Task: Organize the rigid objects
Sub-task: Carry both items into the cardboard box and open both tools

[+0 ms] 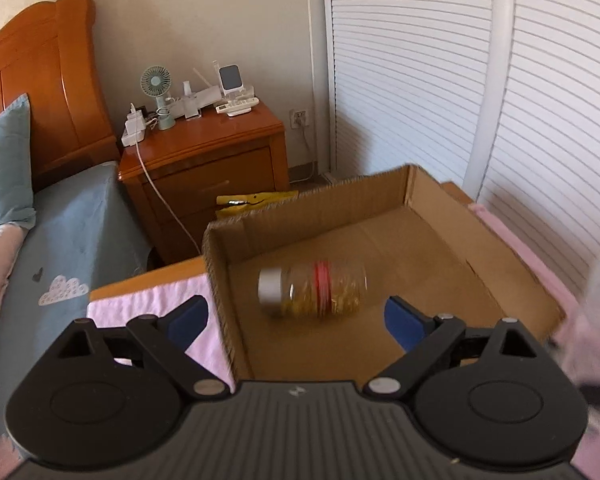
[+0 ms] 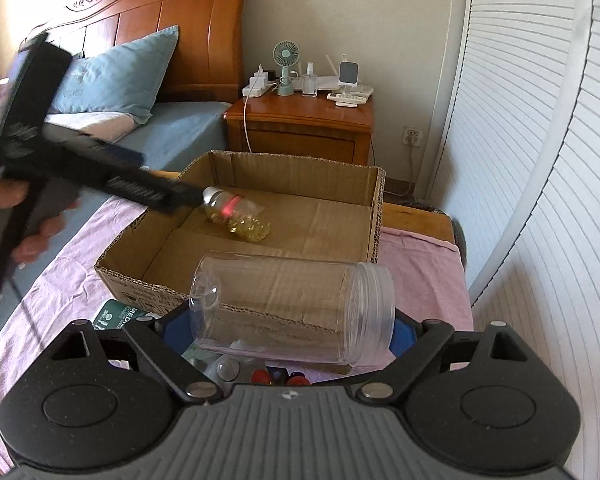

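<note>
A cardboard box stands open on the pink cloth. On its floor lies a small jar with a silver lid, a red band and yellow contents, blurred in both views. My left gripper hovers over the box's near left corner, open, with both blue pads clear of the jar. My right gripper is shut on a clear, empty, lidless plastic jar, held sideways in front of the box with its mouth to the right.
Under the clear jar lie a green-labelled pack and small red-capped items. A hand holds the left tool over the box's left side. The bed and a wooden nightstand lie beyond; slatted doors stand to the right.
</note>
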`<action>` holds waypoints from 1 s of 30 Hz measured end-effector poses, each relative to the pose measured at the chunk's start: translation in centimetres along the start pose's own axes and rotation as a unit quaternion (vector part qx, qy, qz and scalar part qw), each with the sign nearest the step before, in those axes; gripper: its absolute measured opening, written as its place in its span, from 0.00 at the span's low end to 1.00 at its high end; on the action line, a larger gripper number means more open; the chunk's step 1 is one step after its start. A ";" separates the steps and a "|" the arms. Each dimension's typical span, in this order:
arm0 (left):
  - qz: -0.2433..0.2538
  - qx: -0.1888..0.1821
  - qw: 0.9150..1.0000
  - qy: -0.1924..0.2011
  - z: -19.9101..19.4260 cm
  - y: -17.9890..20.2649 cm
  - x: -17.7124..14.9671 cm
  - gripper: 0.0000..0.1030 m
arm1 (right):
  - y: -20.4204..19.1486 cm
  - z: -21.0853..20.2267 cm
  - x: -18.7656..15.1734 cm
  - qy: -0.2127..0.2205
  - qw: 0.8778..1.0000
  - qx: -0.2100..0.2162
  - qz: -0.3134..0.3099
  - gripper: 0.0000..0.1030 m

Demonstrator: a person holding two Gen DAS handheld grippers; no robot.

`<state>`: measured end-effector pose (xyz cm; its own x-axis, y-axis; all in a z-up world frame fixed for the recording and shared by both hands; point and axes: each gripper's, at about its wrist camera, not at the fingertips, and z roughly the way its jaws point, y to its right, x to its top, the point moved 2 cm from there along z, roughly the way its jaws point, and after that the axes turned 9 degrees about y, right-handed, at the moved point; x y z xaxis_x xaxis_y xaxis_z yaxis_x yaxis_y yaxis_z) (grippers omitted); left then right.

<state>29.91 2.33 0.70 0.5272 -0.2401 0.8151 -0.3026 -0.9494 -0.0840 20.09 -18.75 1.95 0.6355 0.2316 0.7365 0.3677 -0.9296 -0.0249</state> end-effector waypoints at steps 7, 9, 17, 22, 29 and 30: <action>-0.006 -0.011 1.000 -0.005 -5.9 -0.5 -4.0 0.96 | -0.5 0.4 0.8 -0.004 1.000 0.003 -0.002 0.91; -0.032 -0.012 0.999 0.006 -7.5 -0.9 -5.1 0.96 | -0.4 0.8 1.4 -0.007 1.000 0.006 0.003 0.91; -0.074 0.040 0.996 0.017 -12.2 -1.1 -8.8 0.96 | -0.4 5.2 4.7 -0.016 1.000 0.004 0.009 0.91; -0.056 0.046 0.997 0.007 -13.4 0.0 -10.4 0.96 | -0.1 8.9 6.5 -0.031 0.999 -0.005 0.007 0.91; -0.056 0.052 0.997 -0.011 -13.2 0.5 -11.2 0.96 | 0.4 12.6 8.0 -0.031 0.999 -0.034 -0.001 1.00; -0.055 0.051 0.997 -0.012 -13.3 0.5 -11.3 0.96 | 0.4 12.7 8.0 -0.033 0.999 -0.033 0.000 1.00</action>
<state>13.27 7.24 -0.91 0.5717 -0.1363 0.8091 -0.1597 -0.9857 -0.0532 33.97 -13.66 -0.74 0.6797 0.2474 0.6905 0.3234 -0.9460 0.0207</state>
